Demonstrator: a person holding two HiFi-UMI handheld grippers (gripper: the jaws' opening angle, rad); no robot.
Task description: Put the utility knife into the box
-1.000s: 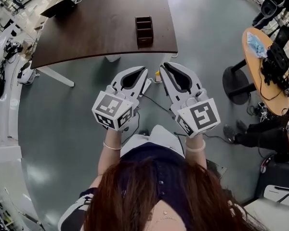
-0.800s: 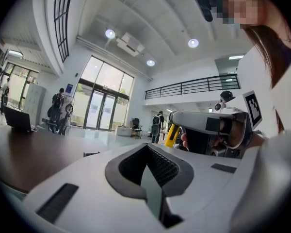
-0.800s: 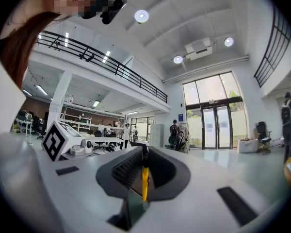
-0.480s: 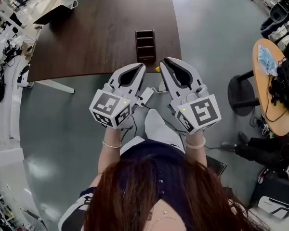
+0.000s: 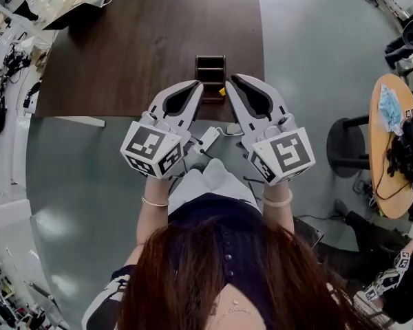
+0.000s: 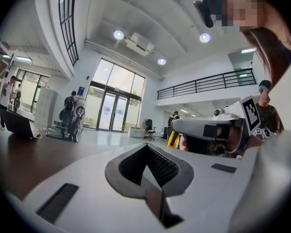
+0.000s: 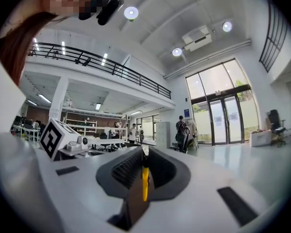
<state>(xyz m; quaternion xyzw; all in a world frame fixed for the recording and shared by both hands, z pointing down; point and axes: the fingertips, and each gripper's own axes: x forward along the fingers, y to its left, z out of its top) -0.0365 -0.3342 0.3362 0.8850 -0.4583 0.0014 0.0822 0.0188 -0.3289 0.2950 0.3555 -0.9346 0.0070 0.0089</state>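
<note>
dark brown wooden compartmented box (image 5: 210, 69) at near edge of brown table (image 5: 124, 47); right gripper (image 5: 232, 81) clamped on yellow utility knife (image 7: 144, 182); left gripper (image 5: 197, 84) jaws together.

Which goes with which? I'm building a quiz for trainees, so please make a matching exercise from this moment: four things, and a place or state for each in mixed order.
Things:
1. box
2. knife
3. left gripper
4. blue mask

Places or states:
A. shut, with nothing between its jaws
B. lying on the round table at the right
C. standing on the dark table, near the edge closest to the person
D. clamped in the right gripper

Pairs: 1-C, 2-D, 3-A, 4-B
</note>
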